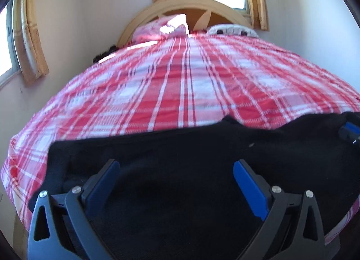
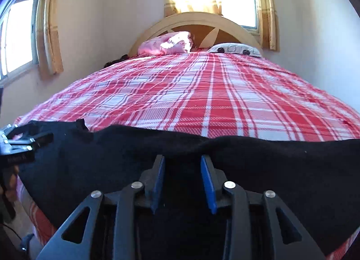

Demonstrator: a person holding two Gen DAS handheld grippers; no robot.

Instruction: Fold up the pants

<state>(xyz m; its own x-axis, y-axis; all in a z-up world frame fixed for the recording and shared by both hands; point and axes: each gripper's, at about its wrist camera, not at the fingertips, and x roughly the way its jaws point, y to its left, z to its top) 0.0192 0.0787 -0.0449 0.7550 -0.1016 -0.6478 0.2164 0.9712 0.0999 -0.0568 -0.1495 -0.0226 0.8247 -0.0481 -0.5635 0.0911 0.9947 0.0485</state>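
Observation:
Black pants (image 1: 175, 143) lie spread across the near end of a bed with a red and white plaid cover (image 1: 180, 84). My left gripper (image 1: 176, 163) hovers over the pants' left part, jaws wide open and nothing between the blue pads. My right gripper (image 2: 181, 158) is over the pants (image 2: 281, 165) further right, its jaws a narrow gap apart; only flat cloth below shows in the gap, and the pads press on nothing. Each gripper shows at the edge of the other's view: the right gripper (image 1: 351, 132), the left gripper (image 2: 20, 140).
The plaid cover (image 2: 202, 93) stretches away to a curved wooden headboard (image 2: 193, 19). A pink pillow (image 2: 166, 44) and a patterned white pillow (image 2: 236, 49) lie against it. Curtained windows (image 2: 20, 35) stand on the left wall and behind the bed. Walls close in on both sides.

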